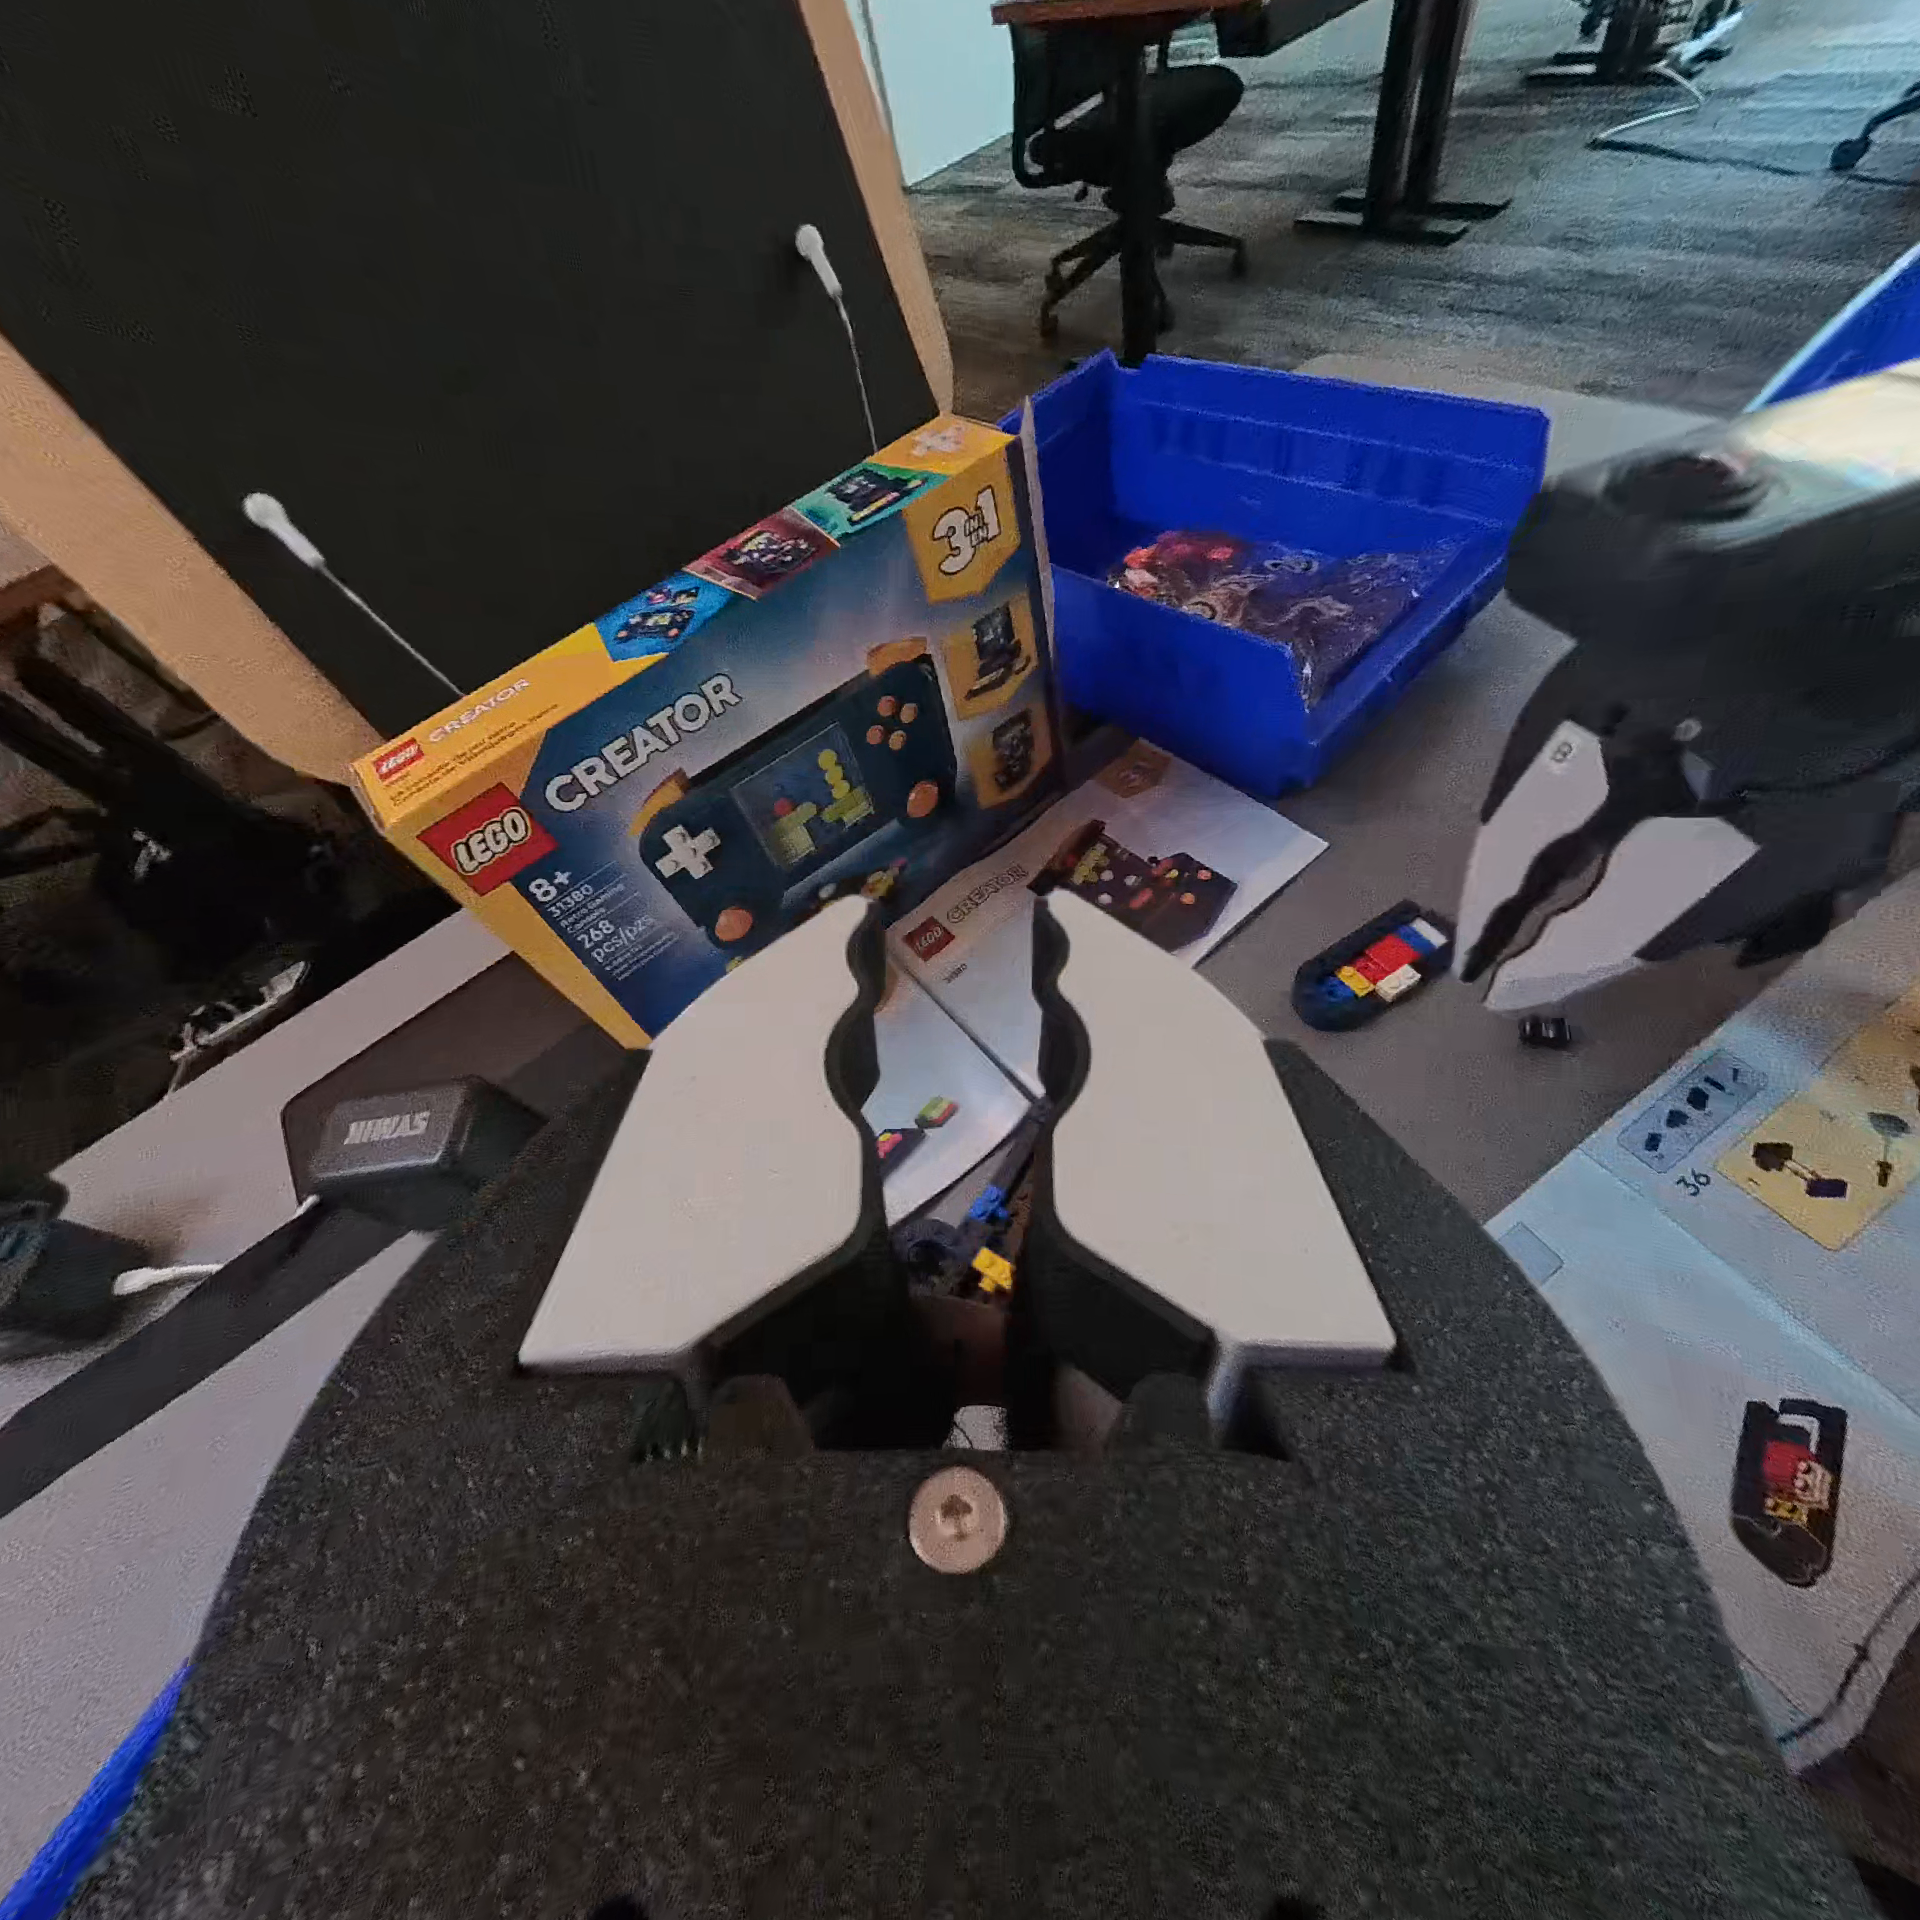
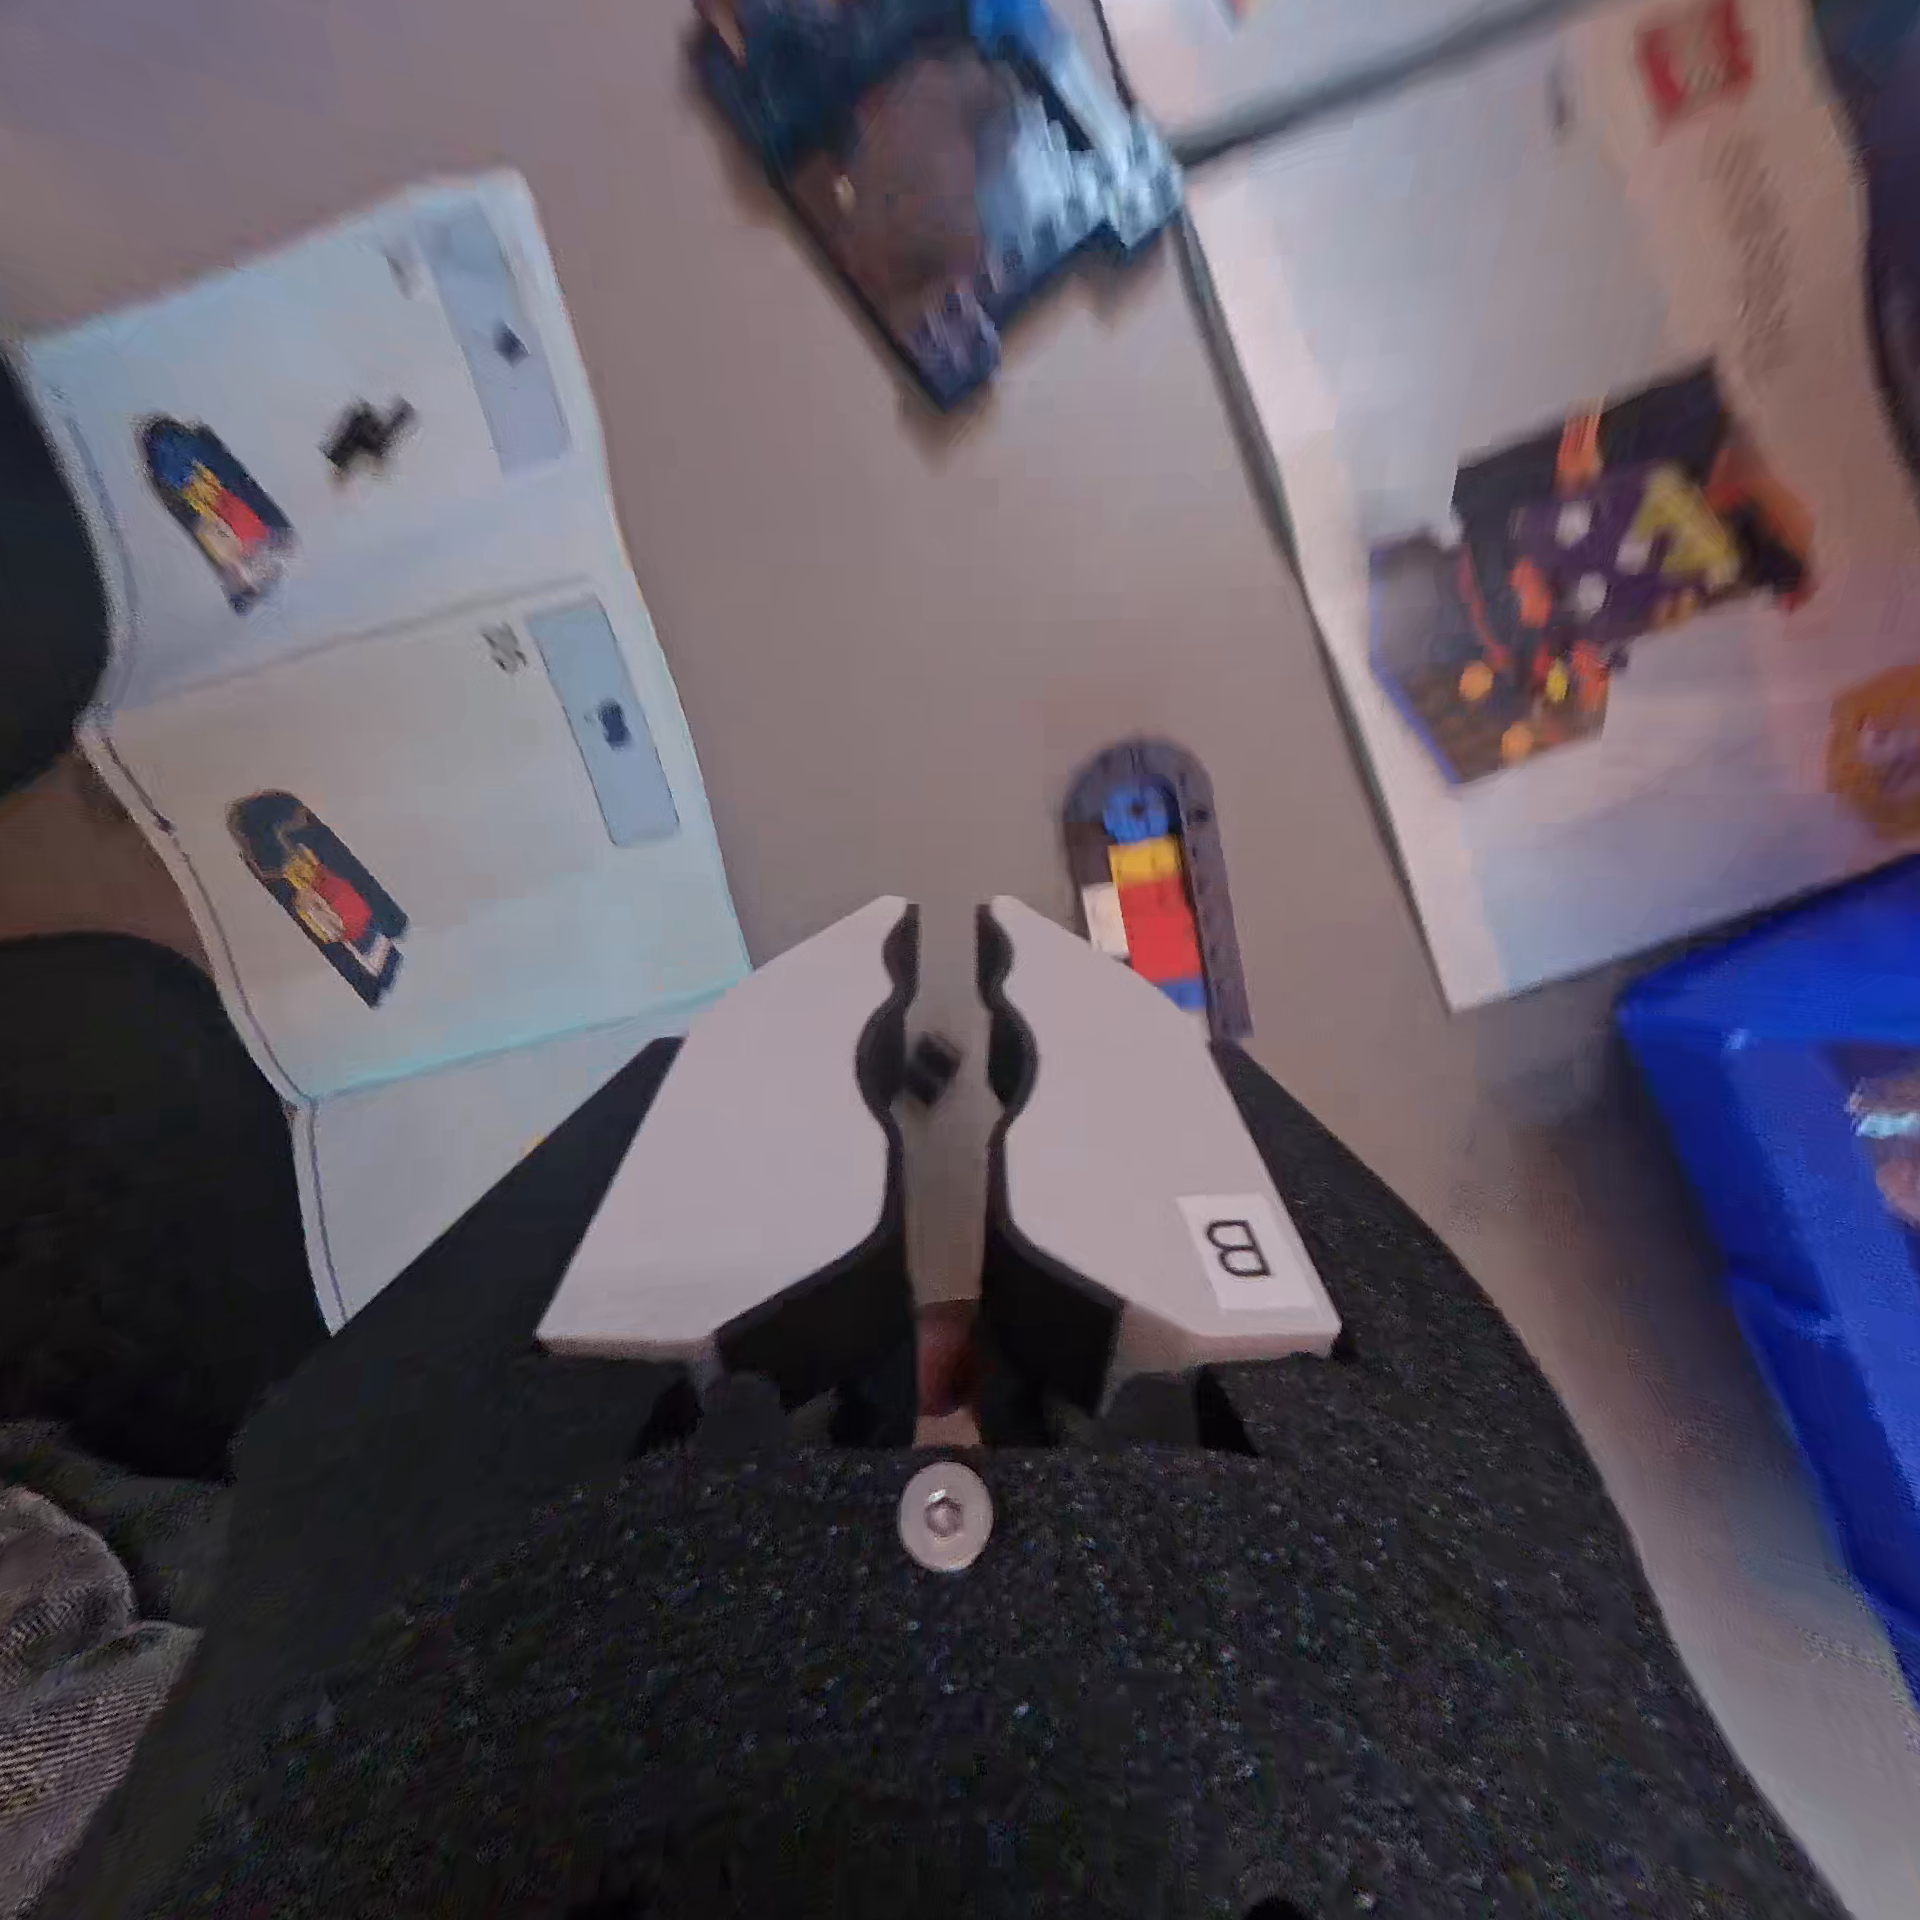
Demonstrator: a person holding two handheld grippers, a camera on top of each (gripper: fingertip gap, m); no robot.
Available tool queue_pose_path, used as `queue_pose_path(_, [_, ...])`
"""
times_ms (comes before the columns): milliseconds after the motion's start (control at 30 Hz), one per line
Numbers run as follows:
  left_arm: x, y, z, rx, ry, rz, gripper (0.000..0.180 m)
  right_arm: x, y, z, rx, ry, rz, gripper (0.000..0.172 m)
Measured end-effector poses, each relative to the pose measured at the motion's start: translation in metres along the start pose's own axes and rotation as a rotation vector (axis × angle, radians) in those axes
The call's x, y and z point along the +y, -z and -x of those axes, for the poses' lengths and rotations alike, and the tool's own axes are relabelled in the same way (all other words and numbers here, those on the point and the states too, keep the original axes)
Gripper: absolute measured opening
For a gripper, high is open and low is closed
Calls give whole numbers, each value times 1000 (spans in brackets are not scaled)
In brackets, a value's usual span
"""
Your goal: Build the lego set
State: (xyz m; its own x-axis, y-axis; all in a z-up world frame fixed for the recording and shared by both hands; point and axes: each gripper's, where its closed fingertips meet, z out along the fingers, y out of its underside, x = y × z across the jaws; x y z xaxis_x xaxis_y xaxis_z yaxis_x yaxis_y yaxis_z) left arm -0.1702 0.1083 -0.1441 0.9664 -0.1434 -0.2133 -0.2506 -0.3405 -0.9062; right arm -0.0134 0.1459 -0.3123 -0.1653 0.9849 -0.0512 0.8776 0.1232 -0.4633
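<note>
My left gripper (image 1: 951,914) hovers with its fingers apart and nothing between the tips; it points at a closed booklet (image 1: 1236,831) and an upright toy-brick box (image 1: 675,790). A dark blue brick build (image 1: 987,1236) shows low in the gap by the finger bases; it also shows in the right wrist view (image 2: 935,187). My right gripper (image 2: 948,909) points down at the grey table, its pads a narrow slit apart. A tiny black piece (image 2: 930,1065) lies under that slit, by the tips in the left wrist view (image 1: 1545,1029). A small boat-shaped build (image 2: 1148,894) with red, yellow, blue and white bricks lies beside it.
A blue bin (image 1: 1195,675) holding a bag of bricks stands behind the closed booklet, at lower right in the right wrist view (image 2: 1766,1143). An open instruction booklet (image 2: 364,675) lies near the table edge. A black power adapter (image 1: 395,1143) sits at left. A black panel (image 1: 416,312) stands behind the box. Left tips to right tips: about 25 centimetres. To reach the tiny black piece (image 2: 930,1065) in a straight line is about 6 centimetres for my right fingers, about 30 centimetres for my left. It turns up in the left wrist view (image 1: 1546,1031) as well.
</note>
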Motion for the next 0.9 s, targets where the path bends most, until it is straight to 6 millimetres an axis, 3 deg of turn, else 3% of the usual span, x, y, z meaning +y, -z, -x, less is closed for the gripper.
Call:
queue_pose_path(33, [-1, 2, 2, -9, 13, -5, 27, 10, -2, -4, 8, -26, 41, 2])
queue_pose_path(133, [1, 5, 10, -51, -3, 8, 27, 39, -4, -7, -14, -108, 144, 0])
queue_pose_path(200, [6, 7, 14, -79, -17, 37, 27, 44, -5, -6, -30, -121, 166, 0])
queue_pose_path(267, [8, 12, 20, -103, -15, 53, 27, 24, -6, -5, -20, -76, 90, 12])
queue_pose_path(333, [11, 18, 27, -127, 3, 57, 27, -13, -11, 7, -46, 18, -24, 20])
queue_pose_path(433, [18, 30, 43, -180, 32, 77, 27, -83, -25, 46, -135, 167, -243, 32])
queue_pose_path(567, [23, 50, 68, -276, 68, 66, 27, -165, -66, 86, -146, 58, -403, 42])
queue_pose_path(700, [21, 65, 81, -312, 109, 9, 27, -180, -121, 104, 27, 49, -331, 43])
queue_pose_path(833, [17, 73, 85, -328, 114, -28, 27, -195, -135, 109, 91, 29, -373, 25])
queue_pose_path(900, [16, 75, 86, -328, 116, -40, 27, -195, -142, 108, 100, 17, -345, 25])
